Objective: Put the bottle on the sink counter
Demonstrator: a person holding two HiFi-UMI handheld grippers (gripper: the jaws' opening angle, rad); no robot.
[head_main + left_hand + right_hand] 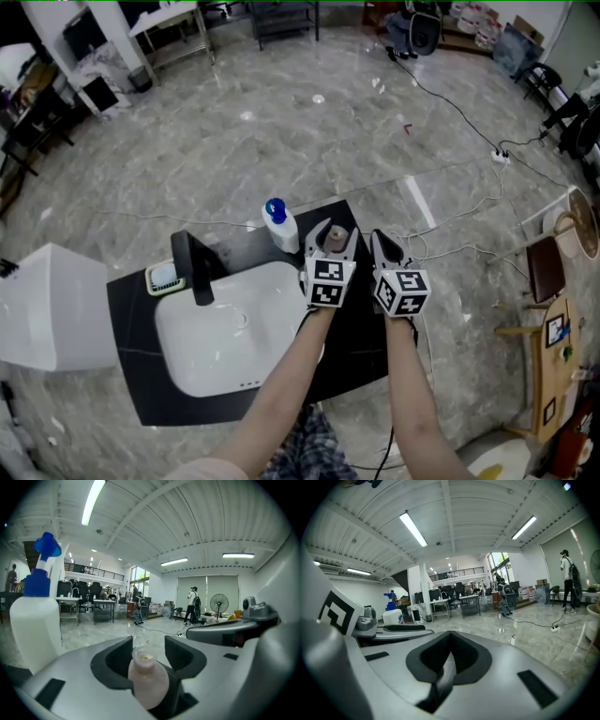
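A small pinkish bottle (pixel 336 240) with a wide open neck stands on the black sink counter (pixel 361 328), at its far edge. My left gripper (pixel 333 232) has its jaws on either side of it. In the left gripper view the bottle (pixel 147 679) sits between the dark pads (pixel 112 660) with narrow gaps showing at both sides, so the gripper is open around it. My right gripper (pixel 384 247) hovers just right of the left one, over the counter. Its jaws meet at the tip (pixel 449 660) with nothing in them.
A white spray bottle with a blue head (pixel 279 225) stands on the counter just left of the small bottle. The white basin (pixel 225 328), a black faucet (pixel 192 267) and a soap dish (pixel 164 277) lie further left. Cables run across the floor behind.
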